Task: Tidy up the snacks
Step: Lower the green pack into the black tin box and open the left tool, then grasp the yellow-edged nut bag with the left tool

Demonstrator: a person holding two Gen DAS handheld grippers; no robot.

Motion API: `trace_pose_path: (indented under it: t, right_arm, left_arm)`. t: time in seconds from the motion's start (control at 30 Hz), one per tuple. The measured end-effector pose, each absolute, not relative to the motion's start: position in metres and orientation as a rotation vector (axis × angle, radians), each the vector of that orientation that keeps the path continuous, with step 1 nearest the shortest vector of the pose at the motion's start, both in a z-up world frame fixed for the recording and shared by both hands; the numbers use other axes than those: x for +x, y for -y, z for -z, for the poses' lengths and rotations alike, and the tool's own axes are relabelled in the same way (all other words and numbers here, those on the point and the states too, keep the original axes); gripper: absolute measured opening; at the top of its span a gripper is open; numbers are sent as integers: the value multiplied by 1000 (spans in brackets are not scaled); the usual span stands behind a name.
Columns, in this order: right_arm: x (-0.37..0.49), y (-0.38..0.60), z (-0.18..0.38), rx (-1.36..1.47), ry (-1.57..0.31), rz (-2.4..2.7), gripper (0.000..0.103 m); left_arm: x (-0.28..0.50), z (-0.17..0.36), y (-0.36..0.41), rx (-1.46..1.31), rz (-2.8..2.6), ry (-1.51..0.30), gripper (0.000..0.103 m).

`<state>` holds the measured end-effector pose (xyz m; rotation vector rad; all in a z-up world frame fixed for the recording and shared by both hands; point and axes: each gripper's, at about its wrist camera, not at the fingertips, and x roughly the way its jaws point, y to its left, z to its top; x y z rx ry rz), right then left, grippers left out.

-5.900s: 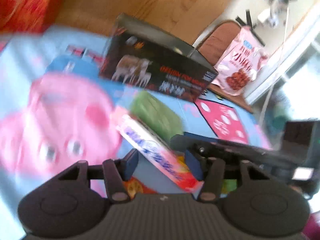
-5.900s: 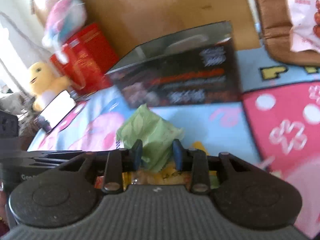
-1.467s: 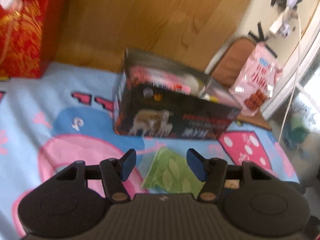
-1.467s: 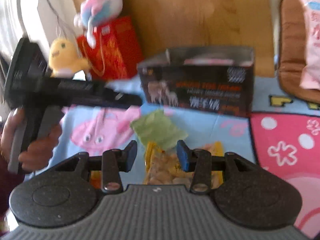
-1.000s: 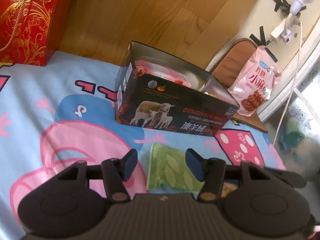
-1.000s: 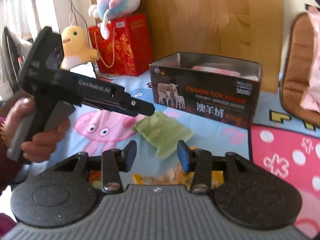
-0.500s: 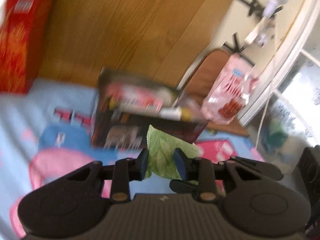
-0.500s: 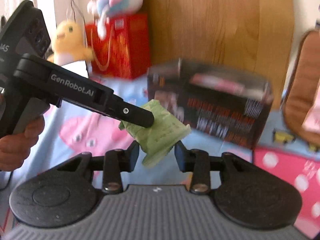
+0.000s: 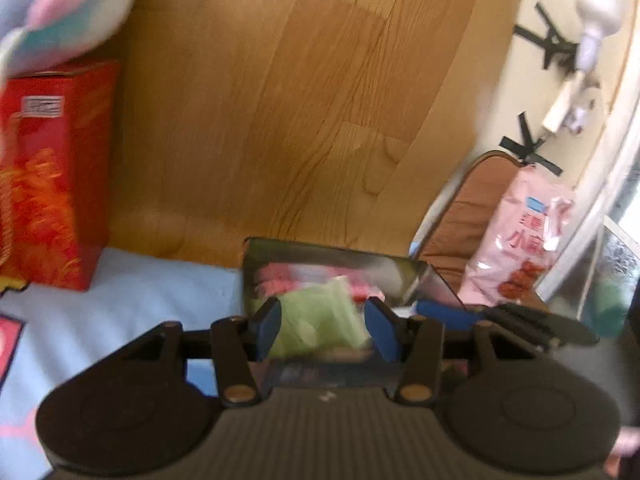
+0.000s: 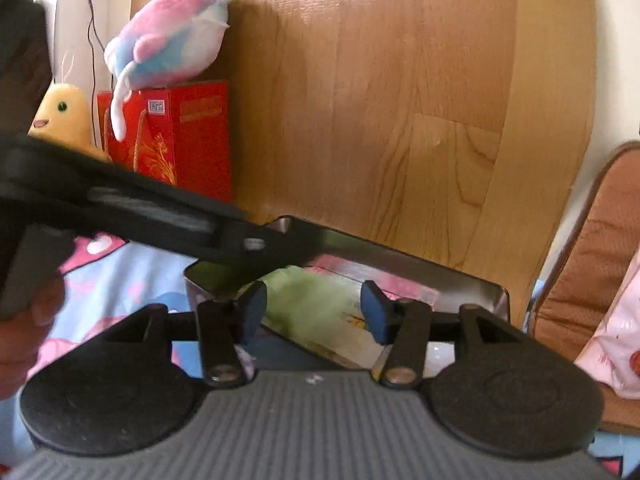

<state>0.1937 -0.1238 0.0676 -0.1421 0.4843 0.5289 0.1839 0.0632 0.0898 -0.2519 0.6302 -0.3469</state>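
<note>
Left gripper (image 9: 322, 326) sits over the open black box (image 9: 400, 270), its blue fingers (image 9: 269, 322) parted. The green snack packet (image 9: 320, 316) shows between them, above or just inside the box mouth. The jaws have just been opening. The picture is blurred here, and I cannot tell for certain whether the pads touch the packet; a slim gap seems to show on each side.

From the right wrist view, the left gripper's long black body (image 10: 160, 216) reaches in from the left, tip over the near-left corner of the black box (image 10: 472, 284). A hand (image 10: 24, 320) grips its handle at the left edge.

Right gripper (image 10: 314, 312) hovers close in front of the same box, jaws about half apart and having just been opening, nothing clamped. The green snack packet (image 10: 308, 304) lies beyond its fingers (image 10: 374, 312), inside the box, on top of pink packaging (image 10: 396, 286) and a paler wrapper.

The box stands on a blue cartoon-print cloth (image 9: 132, 292), hard against a wooden panel (image 9: 280, 112). A red gift box (image 10: 180, 136) stands to the left of it, with a pink-and-blue plush toy (image 10: 172, 36) on top and a yellow plush toy (image 10: 64, 116) beside it. To the right, a brown cushion (image 9: 472, 216) with a pink snack bag (image 9: 520, 236) leaning on it.
</note>
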Motion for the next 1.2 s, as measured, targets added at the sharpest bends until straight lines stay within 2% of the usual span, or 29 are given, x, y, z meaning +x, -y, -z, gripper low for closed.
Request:
trace_pose_path:
  t: [0.17, 0.43, 0.63, 0.7, 0.93, 1.07, 1.2]
  right_arm:
    - [149, 175, -70, -25, -476, -545, 55]
    - [73, 229, -40, 86, -578, -495, 55]
    - [35, 211, -28, 87, -672, -596, 54]
    - [34, 198, -17, 110, -742, -614, 47]
    - [79, 135, -11, 215, -745, -740, 47]
    - [67, 132, -12, 249, -735, -814, 47]
    - [50, 146, -13, 290, -715, -806, 47]
  left_arm:
    - [132, -75, -85, -287, 375, -672, 52]
    - [77, -45, -89, -346, 383, -743, 55]
    - [58, -38, -78, -359, 411, -758, 55]
    - [55, -36, -83, -375, 393, -763, 55]
    - [47, -32, -108, -420, 288, -720, 55]
    - [49, -18, -117, -414, 249, -738, 55]
    - [47, -9, -116, -386, 255, -681, 55]
